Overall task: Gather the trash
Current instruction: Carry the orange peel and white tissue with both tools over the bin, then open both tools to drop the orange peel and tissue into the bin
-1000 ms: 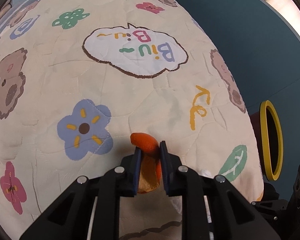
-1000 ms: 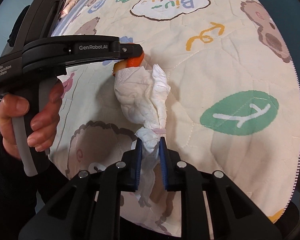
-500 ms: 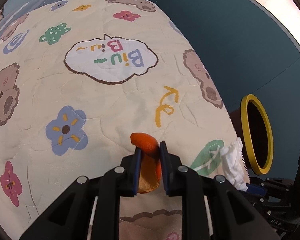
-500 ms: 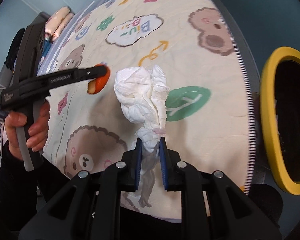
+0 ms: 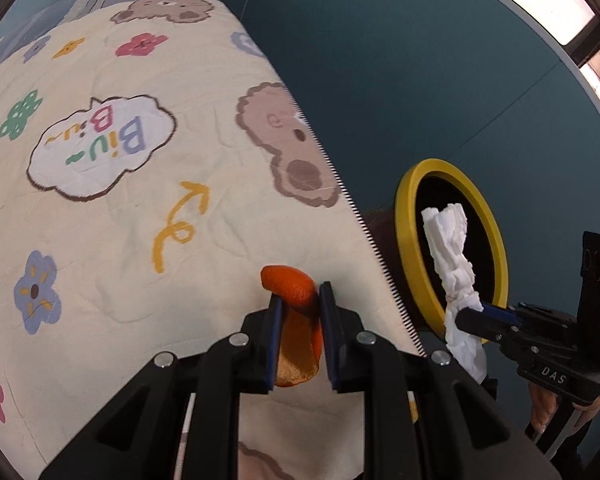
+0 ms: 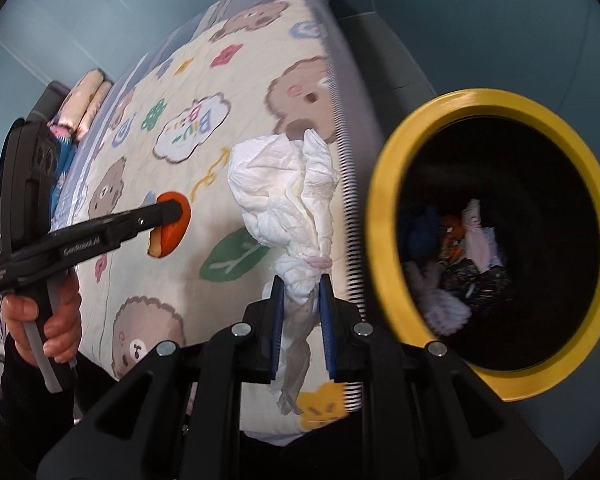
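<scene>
- L gripper (image 5: 299,306) — jaws nearly closed, clamped on a piece of orange peel (image 5: 292,290); peel curls up past the tips w/ pale inner side showing lower down between the blue pads.
- In the R wrist view the same L gripper (image 6: 172,213) sits at left, peel (image 6: 171,226) pinched at its tip, above the quilt; a hand (image 6: 46,320) in a dark sleeve grips its handle.
- R gripper (image 6: 300,282) — jaws also nearly closed, squeezing the twisted neck of a crumpled white tissue (image 6: 288,204); the bulk of the wad fans out above the tips, a thin tail hangs below between the fingers.
- From the L wrist cam the tissue (image 5: 452,256) shows in front of the bin opening, held by the R gripper (image 5: 466,314) coming in from the right edge.
- Bin (image 6: 384,216) — dark, yellow rim, stands just beside the bed's edge, on the right in both views; inside it, mixed trash at the bottom: white paper, sth orange, dark wrappers. Blurry, can't tell more.
- Quilt (image 5: 112,240) — cream, printed w/ bears, flowers, a leaf, a "Biu" speech bubble; covers the bed, striped trim along the edge nearest the bin.
- Folded bedding (image 6: 86,98) at the far end of the bed in the R view.
- Teal walls behind.
</scene>
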`<state>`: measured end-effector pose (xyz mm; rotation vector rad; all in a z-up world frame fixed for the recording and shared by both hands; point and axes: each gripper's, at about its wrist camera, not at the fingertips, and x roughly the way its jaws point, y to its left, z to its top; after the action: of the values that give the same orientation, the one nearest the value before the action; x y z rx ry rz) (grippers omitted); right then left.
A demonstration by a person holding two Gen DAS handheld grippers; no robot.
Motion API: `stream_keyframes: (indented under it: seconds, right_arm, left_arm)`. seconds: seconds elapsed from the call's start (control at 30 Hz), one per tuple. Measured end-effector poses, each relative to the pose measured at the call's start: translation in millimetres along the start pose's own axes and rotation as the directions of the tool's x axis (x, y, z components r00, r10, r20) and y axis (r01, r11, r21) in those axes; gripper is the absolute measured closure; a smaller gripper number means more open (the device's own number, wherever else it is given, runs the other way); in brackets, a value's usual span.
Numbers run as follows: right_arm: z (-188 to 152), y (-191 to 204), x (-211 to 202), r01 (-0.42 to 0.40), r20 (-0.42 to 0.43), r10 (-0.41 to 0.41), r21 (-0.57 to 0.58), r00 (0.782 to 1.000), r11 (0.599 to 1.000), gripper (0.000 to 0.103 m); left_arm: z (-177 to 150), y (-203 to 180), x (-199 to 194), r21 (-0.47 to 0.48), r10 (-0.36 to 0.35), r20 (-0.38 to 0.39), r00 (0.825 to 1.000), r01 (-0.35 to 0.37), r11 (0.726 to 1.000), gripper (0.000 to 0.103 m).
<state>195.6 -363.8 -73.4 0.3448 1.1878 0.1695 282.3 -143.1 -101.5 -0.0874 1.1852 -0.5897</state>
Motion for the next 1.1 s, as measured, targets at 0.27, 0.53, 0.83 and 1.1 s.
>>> stream_keyframes:
  seconds: [0.27, 0.53, 0.83, 1.1]
  right_arm:
    - [12, -61, -33, 0.035, 0.086, -0.044, 0.103, 0.995, 0.994, 0.086]
    - [24, -121, -49, 0.058, 0.115, -0.082, 0.198, 0.990, 0.978, 0.086]
    - [30, -164, -35, 0.059, 0.087, -0.085, 0.264, 0.993, 0.963, 0.086]
    - [28, -178, -27, 0.071, 0.070, -0.096, 0.293, 0.993, 0.953, 0.082]
  left_arm:
    - [27, -75, 22, 0.071, -0.103, 0.005, 0.995, 0.102, 0.992, 0.086]
    - [41, -118, 57, 0.091, -0.104, -0.013, 0.994, 0.105, 0.990, 0.086]
    - [41, -137, 94, 0.065, -0.128, -0.044, 0.991, 0.130, 0.989, 0.085]
    - [35, -148, 107, 0.065, -0.153, -0.074, 0.985, 0.158, 0.985, 0.078]
